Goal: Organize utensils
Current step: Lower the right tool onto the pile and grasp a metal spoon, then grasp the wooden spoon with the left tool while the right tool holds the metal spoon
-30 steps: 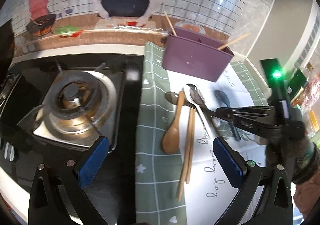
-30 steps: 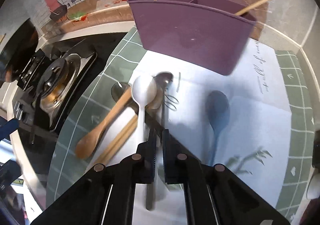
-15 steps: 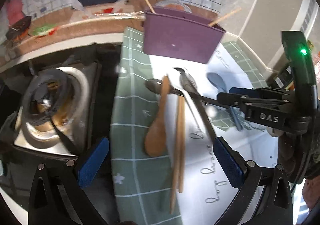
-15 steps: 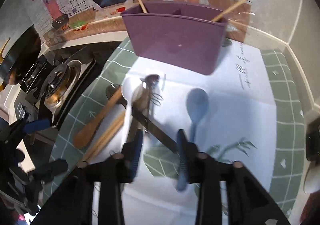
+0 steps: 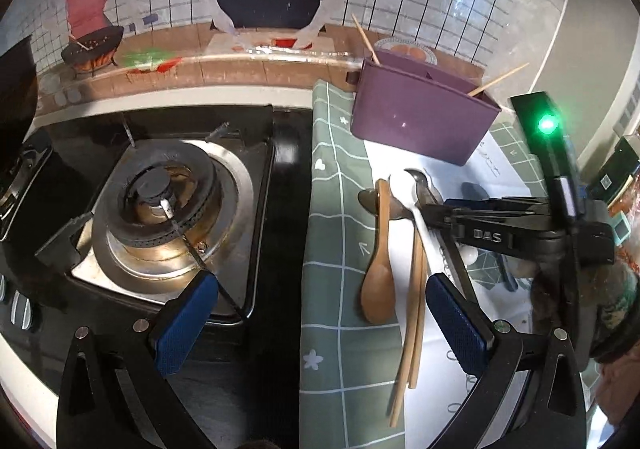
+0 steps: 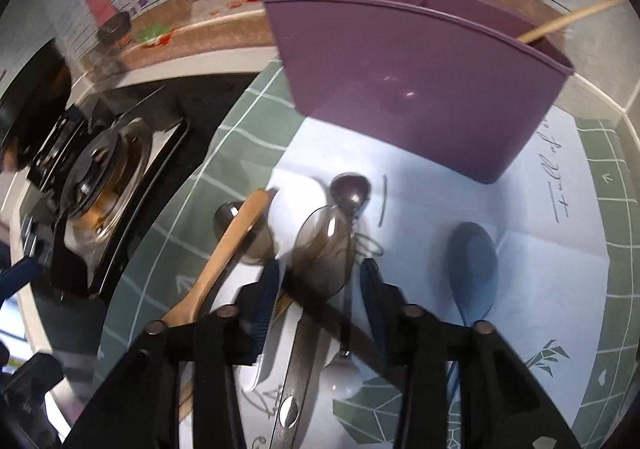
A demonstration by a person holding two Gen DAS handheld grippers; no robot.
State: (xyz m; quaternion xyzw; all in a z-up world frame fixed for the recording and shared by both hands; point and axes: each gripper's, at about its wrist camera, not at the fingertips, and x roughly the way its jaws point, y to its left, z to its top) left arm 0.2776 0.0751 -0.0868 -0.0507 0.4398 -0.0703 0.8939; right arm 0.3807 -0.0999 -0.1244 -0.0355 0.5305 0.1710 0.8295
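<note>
Right wrist view: my right gripper (image 6: pixel 320 289) closing, jaws part open, straddling metal spoon (image 6: pixel 324 245) in front of purple holder (image 6: pixel 400 89), not yet pinching. Centring on handle, avoiding white spoon (image 6: pixel 300 205). Left gripper (image 5: pixel 316 313) hovering wide open, empty.

In my left wrist view the gas stove burner (image 5: pixel 160 205) fills the left half, the green checked mat (image 5: pixel 336 249) lies right of it. On the mat, the purple plastic utensil holder (image 5: pixel 420 121) sits upper right; the wooden spoon (image 5: pixel 378 269) and wooden chopsticks (image 5: pixel 412 325) lie below it, side by side.
</note>
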